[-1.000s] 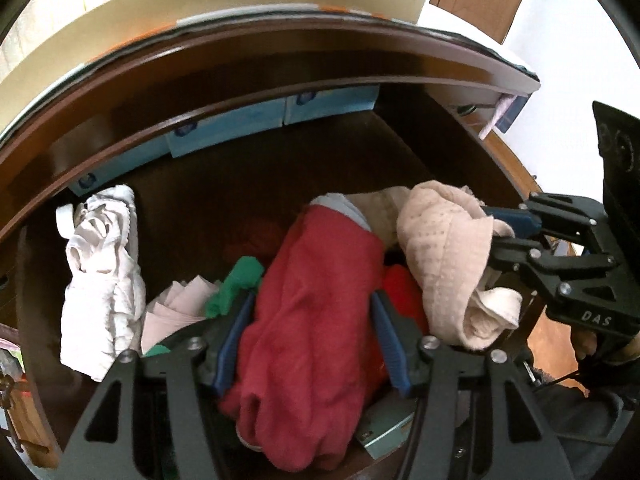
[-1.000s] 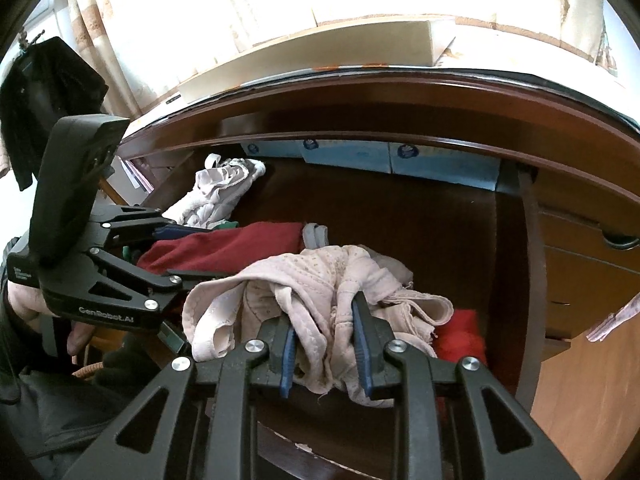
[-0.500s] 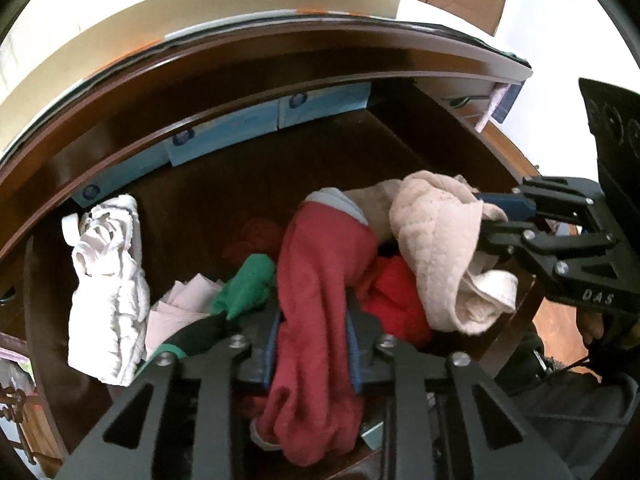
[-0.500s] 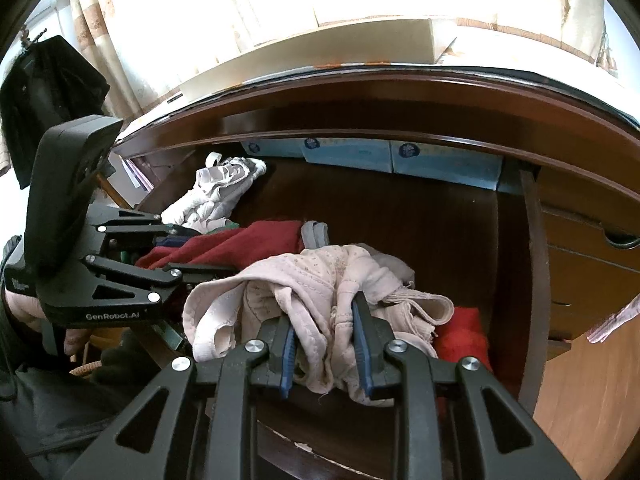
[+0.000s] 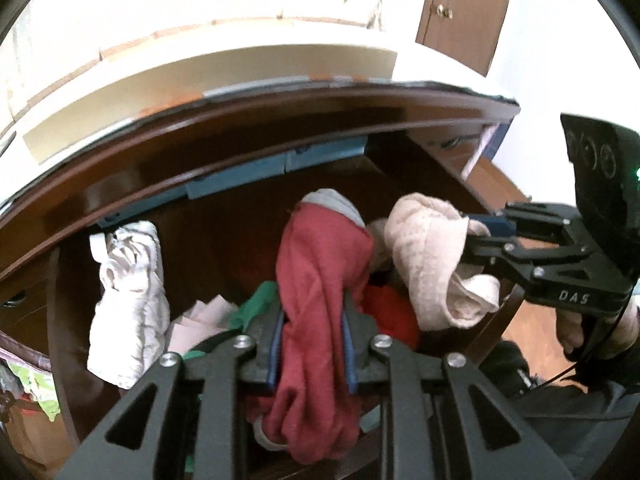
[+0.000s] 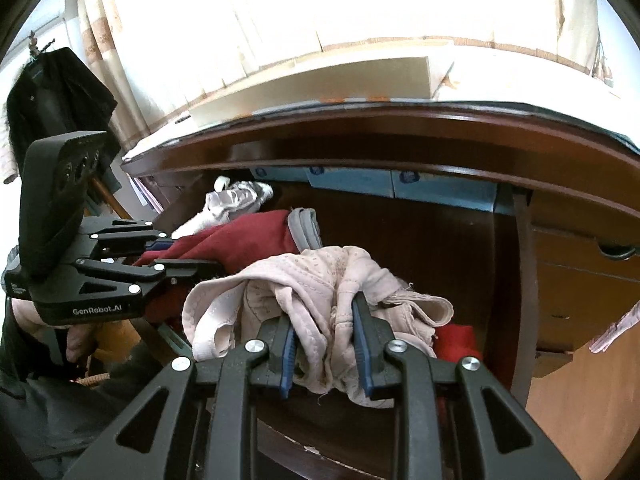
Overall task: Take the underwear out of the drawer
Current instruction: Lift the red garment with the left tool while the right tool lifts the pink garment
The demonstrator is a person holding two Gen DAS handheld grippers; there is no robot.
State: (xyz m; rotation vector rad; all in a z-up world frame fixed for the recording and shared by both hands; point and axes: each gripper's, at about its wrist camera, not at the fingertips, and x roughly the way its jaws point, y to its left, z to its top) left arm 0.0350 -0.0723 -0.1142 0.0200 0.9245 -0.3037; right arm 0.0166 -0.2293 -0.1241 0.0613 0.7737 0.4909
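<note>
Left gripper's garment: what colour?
Dark red garment with a grey waistband; clearest in the left wrist view.

Dark wood drawer [image 5: 248, 236] w/ white garment [image 5: 128, 300], green cloth [image 5: 256, 304] inside.

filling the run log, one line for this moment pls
left gripper: shut on red underwear | right gripper: shut on beige underwear | drawer: open

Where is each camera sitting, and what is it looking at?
Left wrist: on the left gripper, looking down into the drawer, pinching the red underwear; a hand shows.
Right wrist: on the right gripper, facing the drawer, pinching the beige underwear.
Shared: both garments, drawer, and each other's gripper.
</note>
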